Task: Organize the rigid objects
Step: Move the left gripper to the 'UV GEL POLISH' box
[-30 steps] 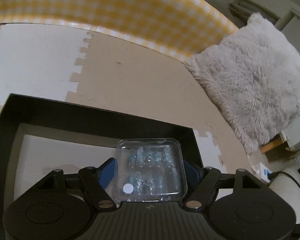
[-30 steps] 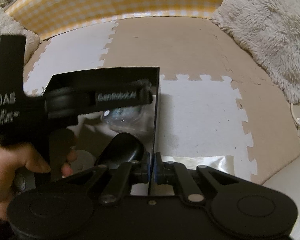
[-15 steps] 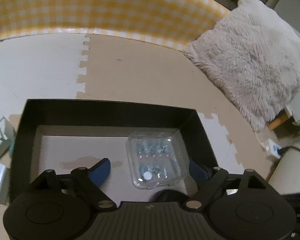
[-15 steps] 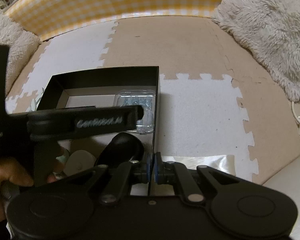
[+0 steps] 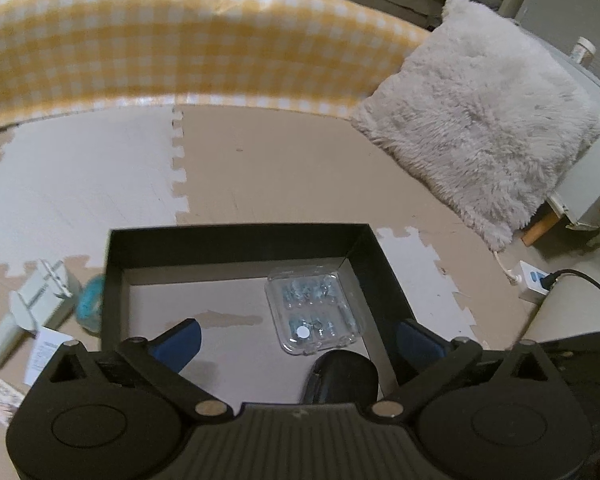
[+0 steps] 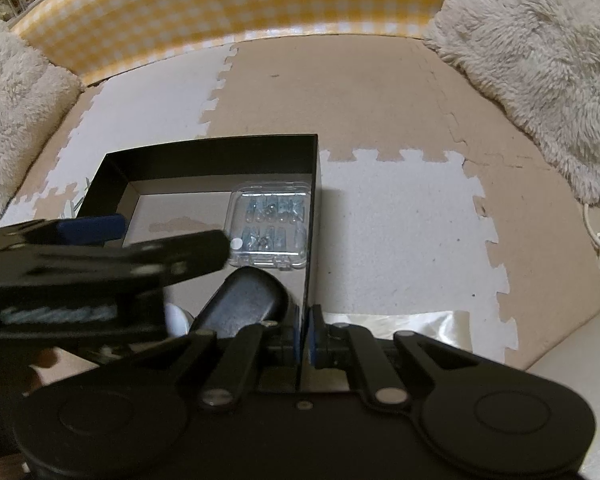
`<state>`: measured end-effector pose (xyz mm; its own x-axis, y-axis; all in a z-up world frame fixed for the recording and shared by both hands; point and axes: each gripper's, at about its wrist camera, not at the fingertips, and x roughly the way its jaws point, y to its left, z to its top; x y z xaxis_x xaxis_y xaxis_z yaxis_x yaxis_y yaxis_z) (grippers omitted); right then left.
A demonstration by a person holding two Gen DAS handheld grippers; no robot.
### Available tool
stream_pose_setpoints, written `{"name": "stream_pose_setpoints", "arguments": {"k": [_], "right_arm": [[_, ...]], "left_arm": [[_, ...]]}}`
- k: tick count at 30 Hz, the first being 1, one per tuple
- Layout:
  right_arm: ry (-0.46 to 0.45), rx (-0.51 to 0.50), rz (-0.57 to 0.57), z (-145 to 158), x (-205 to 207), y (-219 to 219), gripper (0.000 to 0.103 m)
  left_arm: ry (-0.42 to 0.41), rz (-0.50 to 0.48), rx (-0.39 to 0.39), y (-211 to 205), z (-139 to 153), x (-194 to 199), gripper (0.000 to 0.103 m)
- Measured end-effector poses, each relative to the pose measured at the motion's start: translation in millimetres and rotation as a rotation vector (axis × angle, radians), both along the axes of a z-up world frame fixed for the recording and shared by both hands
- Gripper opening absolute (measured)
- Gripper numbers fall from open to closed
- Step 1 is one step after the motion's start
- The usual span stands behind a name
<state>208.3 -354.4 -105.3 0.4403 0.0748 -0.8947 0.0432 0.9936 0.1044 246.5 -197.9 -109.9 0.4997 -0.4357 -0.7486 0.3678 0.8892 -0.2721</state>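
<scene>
A black open box (image 5: 236, 240) sits on the foam mat floor; it also shows in the right wrist view (image 6: 220, 156). A clear plastic case of small blue parts (image 5: 310, 310) lies inside it at the right wall, also in the right wrist view (image 6: 270, 224). A black rounded object (image 5: 342, 376) lies in front of the case (image 6: 244, 304). My left gripper (image 5: 296, 338) is open and empty above the box, raised clear of the case. My right gripper (image 6: 305, 332) is shut on the box's right wall.
A pale green clip-like item (image 5: 40, 292), a teal object (image 5: 90, 306) and paper cards (image 5: 44, 354) lie left of the box. A fluffy cushion (image 5: 476, 132) lies at the right, a yellow checked barrier (image 5: 180, 48) behind. A white power adapter (image 5: 534, 282) sits at the right.
My left gripper opened and let go of the clear case, which now lies in the box. The left gripper then pulled up and back. The right gripper held still.
</scene>
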Motion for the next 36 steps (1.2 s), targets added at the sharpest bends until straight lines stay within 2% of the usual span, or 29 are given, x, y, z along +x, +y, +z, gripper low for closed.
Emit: {"name": "stream_pose_setpoints", "arguments": {"k": [10,15,22,28,31,36], "right_arm": [[-0.006,-0.009,0.002,0,0,2,0.005],[-0.006,-0.008,-0.007,-1,0,2,0.005],[-0.003,-0.02,-0.005,-2,2,4,0.005],[0.008,-0.022,-0.01,-3,4,4,0.005],[0.015,-0.028,-0.005,-3,5,5,0.005],[0.015,-0.028,-0.002,-4,5,4,0.005]], "left_arm": [[-0.077,-0.009,0.013,27,28,-24,0.103],[-0.112,0.012,-0.012,50,43,-36,0.103],[-0.176,0.075,0.015,85,56,-45,0.103],[-0.17,0.158,0.035,119,49,-49,0.103],[-0.175,0.199,0.072,134,40,-50,0.103],[-0.154,0.268,0.116,157,15,-47,0.103]]}}
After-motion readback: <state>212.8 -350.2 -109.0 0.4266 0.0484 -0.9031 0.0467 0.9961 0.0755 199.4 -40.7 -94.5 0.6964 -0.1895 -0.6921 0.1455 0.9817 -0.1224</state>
